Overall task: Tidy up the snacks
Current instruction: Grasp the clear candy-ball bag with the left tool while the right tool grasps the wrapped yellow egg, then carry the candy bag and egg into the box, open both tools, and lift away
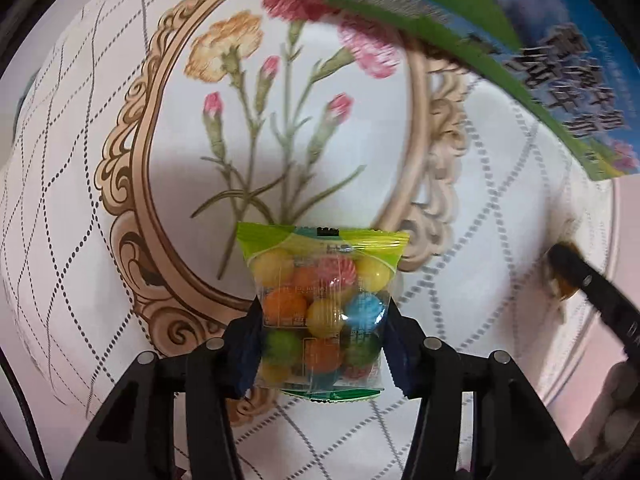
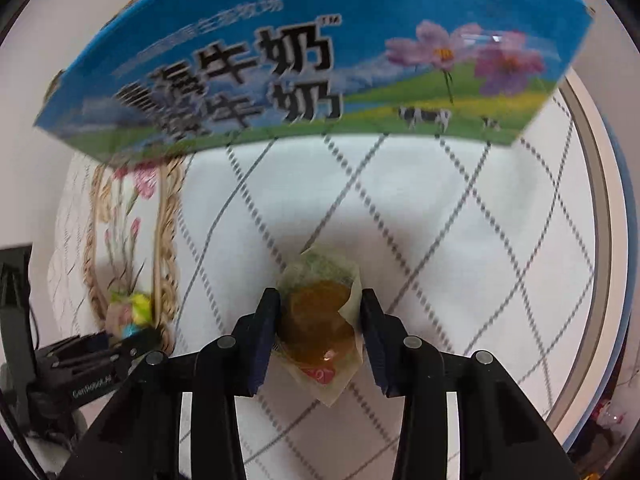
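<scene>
1. My left gripper (image 1: 322,320) points straight down, and its dark blue pads (image 1: 246,344) are clamped on the sides of a small clear plastic bag of round multicoloured candies (image 1: 320,308) with a lime-green top seal.
2. My right gripper (image 2: 318,320) tilts steeply downward; its pads press both sides of a brown jelly-like snack in a clear, cream-edged wrapper (image 2: 320,328), so it is closed on that snack.
3. Under both lies a white tablecloth with a dashed grey diamond grid (image 2: 420,208). Below the candy bag the cloth carries a printed ornate tan oval frame (image 1: 132,168) around pink and yellow carnations (image 1: 280,80).
4. In the right wrist view the left gripper (image 2: 132,344) shows at the lower left with the candy bag (image 2: 128,312) in its tips, near the braided edge of the frame. In the left wrist view the right gripper's black finger (image 1: 588,280) comes in from the right.
5. A blue and green cardboard milk carton with black Chinese characters, purple flowers and cows (image 2: 300,60) stands on the cloth beyond both snacks. I cannot see inside it.
6. The table's rounded pale rim (image 2: 596,200) curves at the right.
</scene>
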`<state>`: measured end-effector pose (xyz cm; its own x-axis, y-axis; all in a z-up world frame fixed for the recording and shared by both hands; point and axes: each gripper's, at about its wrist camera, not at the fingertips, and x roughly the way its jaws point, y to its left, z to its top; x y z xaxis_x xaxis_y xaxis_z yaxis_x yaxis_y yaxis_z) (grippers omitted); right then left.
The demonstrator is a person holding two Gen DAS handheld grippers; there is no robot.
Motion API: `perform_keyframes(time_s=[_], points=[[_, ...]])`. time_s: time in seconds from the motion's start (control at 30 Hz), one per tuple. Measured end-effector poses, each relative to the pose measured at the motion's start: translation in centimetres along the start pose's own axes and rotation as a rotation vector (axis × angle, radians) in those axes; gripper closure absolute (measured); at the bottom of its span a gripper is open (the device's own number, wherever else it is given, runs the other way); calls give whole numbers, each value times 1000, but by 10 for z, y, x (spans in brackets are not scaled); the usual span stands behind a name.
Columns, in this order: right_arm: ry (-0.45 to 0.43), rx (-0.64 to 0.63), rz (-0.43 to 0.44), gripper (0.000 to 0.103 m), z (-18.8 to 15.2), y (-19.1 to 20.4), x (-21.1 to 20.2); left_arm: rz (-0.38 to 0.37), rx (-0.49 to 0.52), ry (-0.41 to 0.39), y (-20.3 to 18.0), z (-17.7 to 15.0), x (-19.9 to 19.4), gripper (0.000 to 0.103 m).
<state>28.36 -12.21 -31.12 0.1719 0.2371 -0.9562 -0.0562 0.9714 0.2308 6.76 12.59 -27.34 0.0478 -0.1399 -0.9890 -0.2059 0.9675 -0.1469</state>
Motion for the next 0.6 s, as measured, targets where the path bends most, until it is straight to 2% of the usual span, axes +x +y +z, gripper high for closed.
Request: perform_keyframes(time_s=[0.13, 0.3, 0.47, 0.6], points=[[-9, 12, 57, 60, -8, -2, -20, -47, 49, -36, -23, 0, -28, 54], [-55, 14, 115, 60, 1, -11, -57, -140, 119, -111, -59, 15, -85, 54], [-152, -1, 158, 60, 35, -15, -115, -223, 185, -150, -92, 58, -136, 54], [-246, -12, 152, 60, 83, -25, -157, -174, 240, -219, -115, 107, -161, 54]])
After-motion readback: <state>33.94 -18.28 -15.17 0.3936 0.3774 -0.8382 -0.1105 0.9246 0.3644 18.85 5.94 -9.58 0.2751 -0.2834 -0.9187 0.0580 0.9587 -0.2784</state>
